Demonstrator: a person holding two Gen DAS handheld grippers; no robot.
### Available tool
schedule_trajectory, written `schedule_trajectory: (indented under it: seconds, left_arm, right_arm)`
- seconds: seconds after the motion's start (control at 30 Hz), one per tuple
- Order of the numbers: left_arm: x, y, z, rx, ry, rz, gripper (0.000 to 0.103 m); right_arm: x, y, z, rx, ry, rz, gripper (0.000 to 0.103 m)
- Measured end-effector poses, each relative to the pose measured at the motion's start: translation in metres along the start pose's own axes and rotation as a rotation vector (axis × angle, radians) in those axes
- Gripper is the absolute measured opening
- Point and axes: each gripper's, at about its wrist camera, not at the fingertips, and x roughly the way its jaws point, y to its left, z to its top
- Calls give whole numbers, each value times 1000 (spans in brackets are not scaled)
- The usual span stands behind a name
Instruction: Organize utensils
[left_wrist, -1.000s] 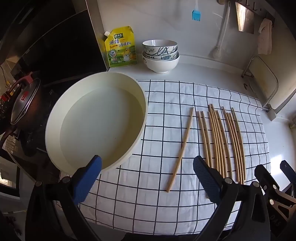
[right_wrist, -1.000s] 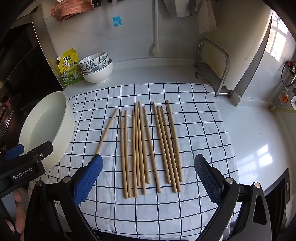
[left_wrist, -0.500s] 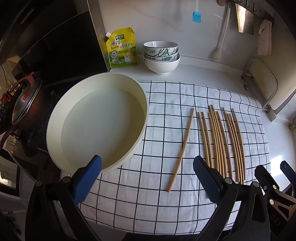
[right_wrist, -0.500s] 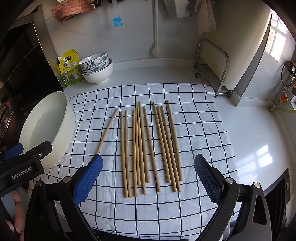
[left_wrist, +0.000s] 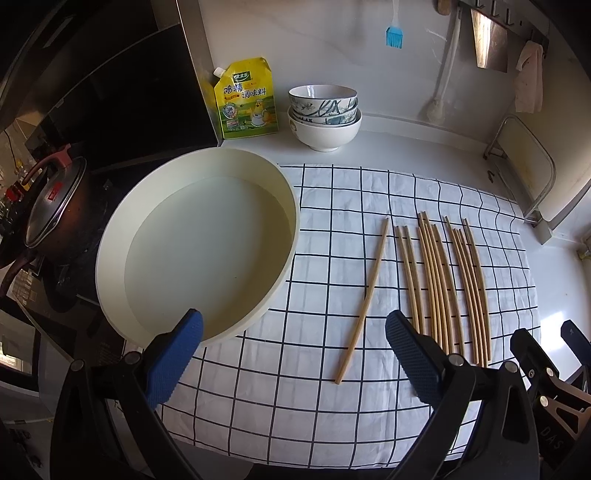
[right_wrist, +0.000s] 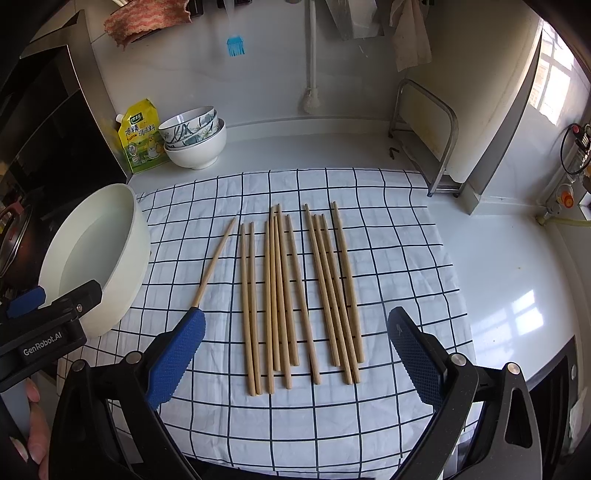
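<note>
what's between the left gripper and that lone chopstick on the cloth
Nothing visible. The lone chopstick lies apart from the others on bare cloth, and the open left gripper hovers just short of its near end.

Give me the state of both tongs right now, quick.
Left tongs: open, holding nothing, above the checked cloth.
Right tongs: open, holding nothing, above the chopsticks.

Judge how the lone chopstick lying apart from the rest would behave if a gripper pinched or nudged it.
The lone chopstick looks like thin wood, so probably stiff and very light. It lies flat on the checked cloth, so pinching it may snag fabric. It seems slender and smooth; a nudge would likely slide or roll it, though the cloth should damp that. Both the left gripper and right gripper are open.
</note>
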Motion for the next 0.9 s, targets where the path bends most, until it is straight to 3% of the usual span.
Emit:
schedule_trajectory:
  seconds: [0.9]
  left_arm:
    - [-2,1,4,0,-1,3,97]
  right_arm:
    - [0,0,-1,2,-4,3,95]
